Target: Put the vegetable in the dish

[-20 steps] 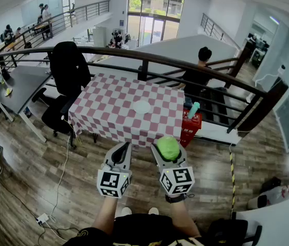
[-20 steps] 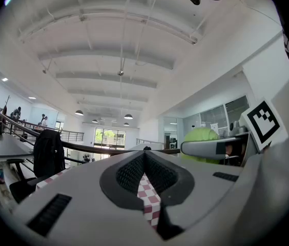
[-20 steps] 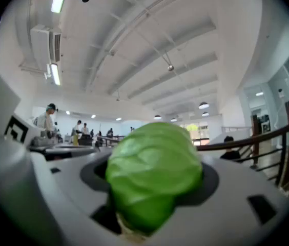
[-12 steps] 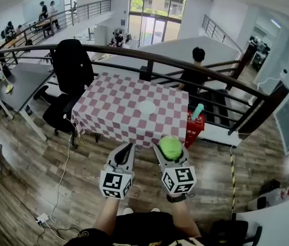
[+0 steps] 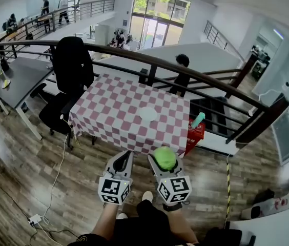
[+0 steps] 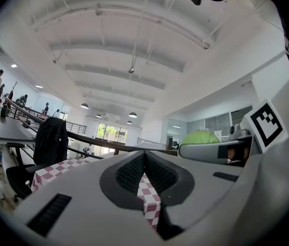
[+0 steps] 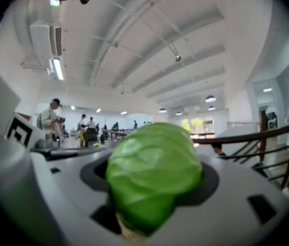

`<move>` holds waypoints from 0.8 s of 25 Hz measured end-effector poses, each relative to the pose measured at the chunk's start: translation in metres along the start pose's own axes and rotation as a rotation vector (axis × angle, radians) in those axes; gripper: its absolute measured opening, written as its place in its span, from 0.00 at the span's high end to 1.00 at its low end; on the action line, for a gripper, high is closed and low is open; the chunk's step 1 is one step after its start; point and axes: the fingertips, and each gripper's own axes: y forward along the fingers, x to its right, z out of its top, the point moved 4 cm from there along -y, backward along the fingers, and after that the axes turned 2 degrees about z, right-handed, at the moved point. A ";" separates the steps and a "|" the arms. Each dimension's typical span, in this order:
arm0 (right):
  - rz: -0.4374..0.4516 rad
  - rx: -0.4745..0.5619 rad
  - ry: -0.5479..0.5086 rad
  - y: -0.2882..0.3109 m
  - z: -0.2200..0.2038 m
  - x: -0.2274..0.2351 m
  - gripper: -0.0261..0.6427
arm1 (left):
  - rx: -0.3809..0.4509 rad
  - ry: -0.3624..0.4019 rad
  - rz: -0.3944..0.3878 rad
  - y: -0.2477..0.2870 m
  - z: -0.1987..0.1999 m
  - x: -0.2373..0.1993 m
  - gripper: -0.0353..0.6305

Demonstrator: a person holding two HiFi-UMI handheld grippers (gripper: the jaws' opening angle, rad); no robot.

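Low in the centre of the head view, the right tongs (image 5: 164,155) hold level, clenched on a round green vegetable (image 7: 152,173), leafy and ribbed like a small cabbage. It hangs over the wood floor (image 5: 37,168), short of the near edge of the red-and-white checked table (image 5: 108,104). The white dish (image 5: 148,114) sits on the cloth right of the table's centre, well apart from the load and with nothing in it. Just to the left, the left tongs (image 6: 144,160) are closed on nothing, pads drawn together.

The vegetable looks light and somewhat soft (possibly a toy, though the frames do not settle that). Its smooth, domed skin would likely slide if pinched near the crown. The present hold, across the broad middle with the pale stem end toward the bottom of the right gripper view, seems the sound one. The dish looks shallow, so a round body may roll unless it is released low, near the middle.
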 end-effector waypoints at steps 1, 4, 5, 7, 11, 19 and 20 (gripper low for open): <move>0.001 0.000 0.004 0.006 -0.002 0.006 0.49 | -0.007 -0.003 0.003 0.007 -0.003 -0.003 0.92; 0.005 -0.006 0.026 0.035 -0.008 0.036 0.49 | -0.016 0.004 0.009 0.040 -0.011 -0.011 0.92; 0.008 -0.007 0.034 0.047 -0.009 0.049 0.49 | -0.015 0.012 0.009 0.056 -0.013 -0.014 0.92; 0.018 -0.003 0.047 0.075 -0.005 0.075 0.49 | -0.012 0.036 0.014 0.090 -0.010 -0.024 0.92; 0.058 0.052 0.070 0.137 0.017 0.121 0.49 | 0.013 0.103 0.049 0.157 0.017 -0.053 0.92; 0.163 0.078 0.001 0.211 0.039 0.206 0.49 | 0.076 0.127 0.063 0.279 0.015 -0.050 0.91; 0.158 0.066 -0.036 0.218 0.035 0.214 0.49 | 0.076 0.126 0.057 0.290 0.011 -0.049 0.91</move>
